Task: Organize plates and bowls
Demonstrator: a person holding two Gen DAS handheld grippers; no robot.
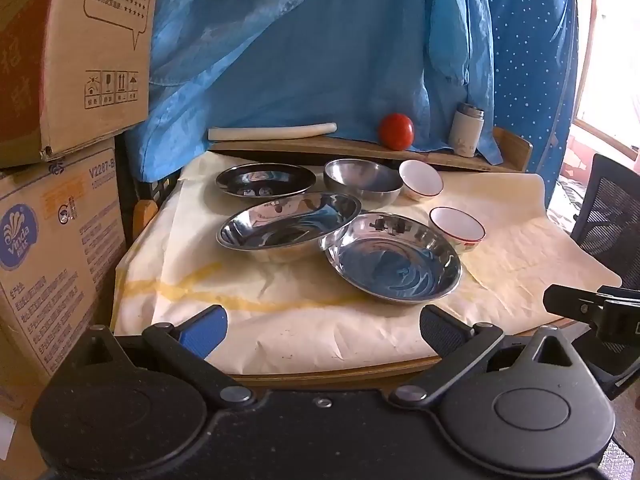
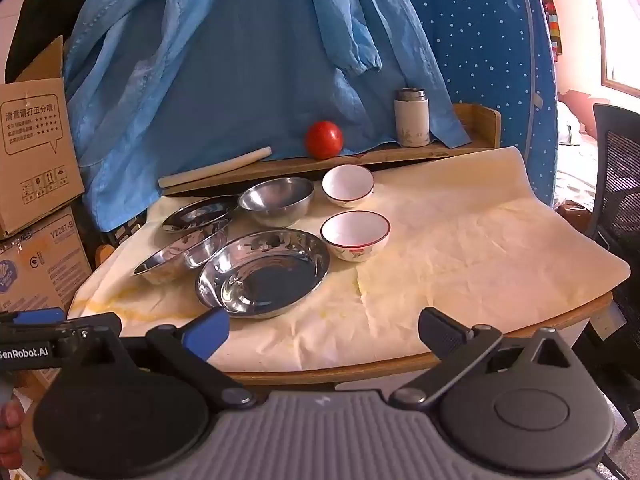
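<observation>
Across the centre of both views lies the wooden counter (image 2: 520, 312) under a crumpled cream sheet (image 2: 460, 256). On it, mid-frame, sit three shallow steel plates (image 2: 262, 272), the left two touching, a deep steel bowl (image 2: 276, 200) behind them, then two small white red-rimmed bowls (image 2: 355, 234) to the right. Along each lower edge, the left hand-held gripper (image 1: 324, 330) and right hand-held gripper (image 2: 324, 330) stand spread wide, empty.

Behind my work I see a red tomato (image 1: 396, 131) on the wooden shelf (image 1: 360, 151), a white flask (image 1: 466, 133) to its right and a pale rolled sheet (image 1: 272, 131) to its left. Blue cloth (image 1: 300, 52) hangs behind; cardboard boxes (image 1: 60, 80) stack at left, a mesh chair (image 1: 612, 208) at right
</observation>
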